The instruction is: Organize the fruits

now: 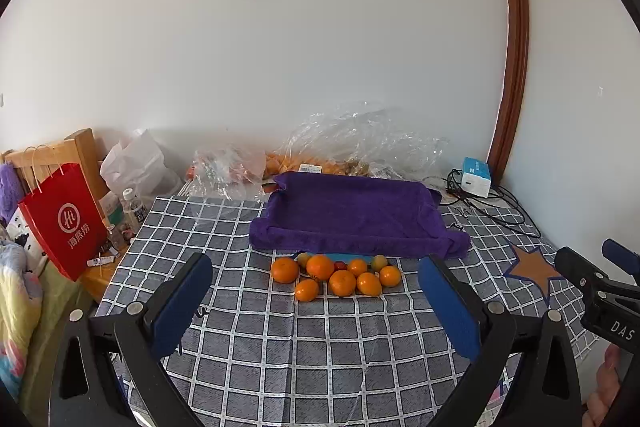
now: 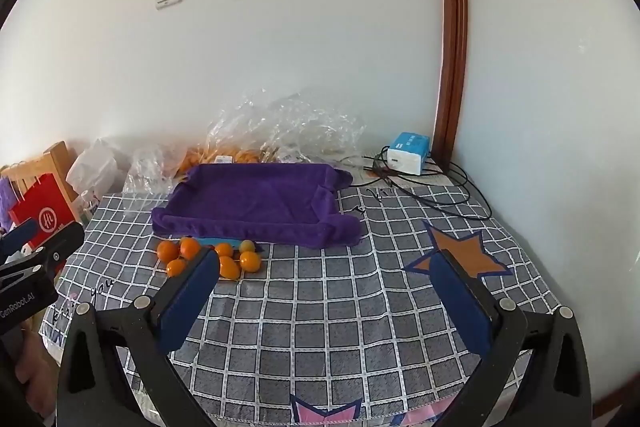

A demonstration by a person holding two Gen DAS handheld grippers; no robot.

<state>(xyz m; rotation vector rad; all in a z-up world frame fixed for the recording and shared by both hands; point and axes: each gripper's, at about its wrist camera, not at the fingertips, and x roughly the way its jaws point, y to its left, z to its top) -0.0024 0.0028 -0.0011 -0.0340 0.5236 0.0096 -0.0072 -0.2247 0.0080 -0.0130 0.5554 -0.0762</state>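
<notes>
Several oranges [image 1: 342,282] and two small yellow-green fruits [image 1: 379,262] lie clustered on the checked tablecloth [image 1: 280,347], just in front of a tray draped in a purple towel [image 1: 352,215]. The cluster [image 2: 224,259] and the towel-covered tray [image 2: 256,203] also show in the right wrist view. My left gripper [image 1: 316,291] is open and empty, a short way in front of the fruit. My right gripper [image 2: 326,279] is open and empty, to the right of the fruit; its left finger hides part of the cluster.
Crumpled clear plastic bags [image 1: 360,143] with more oranges lie behind the tray by the wall. A blue-white box [image 1: 476,177] with black cables sits at the back right. A red paper bag [image 1: 64,219], bottles and a wooden chair stand left of the table.
</notes>
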